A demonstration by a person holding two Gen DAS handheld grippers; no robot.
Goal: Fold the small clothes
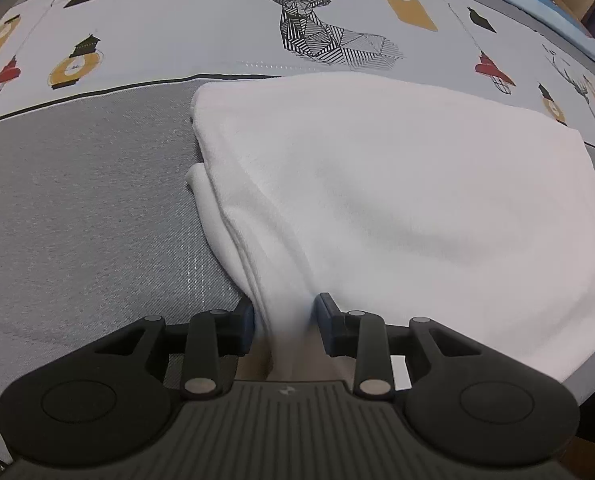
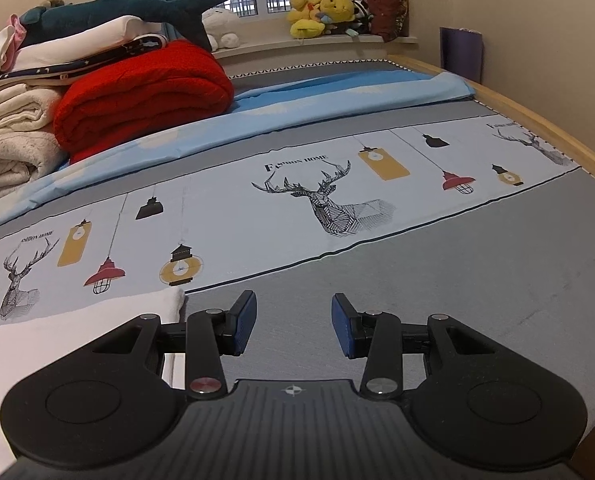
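Now the left gripper (image 1: 284, 316) pinches, it seems, the near edge of the folded white cotton garment (image 1: 397, 200), which lies on the grey bed sheet with printed deer (image 1: 77, 208). Beside the garment, the right gripper (image 2: 293, 328) hovers with fingers wide and empty.

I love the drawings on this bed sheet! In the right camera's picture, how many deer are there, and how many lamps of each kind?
Deer: 3
Red lamps: 2
Black lamps: 2
Yellow box lamps: 2
Round yellow lanterns: 2
Total: 11
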